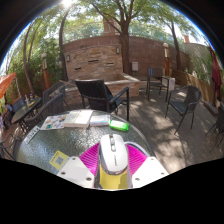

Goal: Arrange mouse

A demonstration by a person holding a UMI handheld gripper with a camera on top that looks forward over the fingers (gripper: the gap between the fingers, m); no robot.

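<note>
At the bottom centre of the frame the tool [113, 160] pinches a mouse [113, 156]: both pink pads [92, 158] press against its sides, and the white mouse stands lengthwise between them, its scroll wheel facing up. Just under and ahead of it lies the glass tabletop [45, 142], round-edged and reflective. A yellow note [60, 158] rests on the glass at lower left of the fingers. Beyond, toward the middle of the frame, are open papers [72, 119] and a small green object [119, 125]. Past the tabletop, dark patio chairs [103, 97] stand on paving, with a brick wall [105, 55] and trees in the upper part.
</note>
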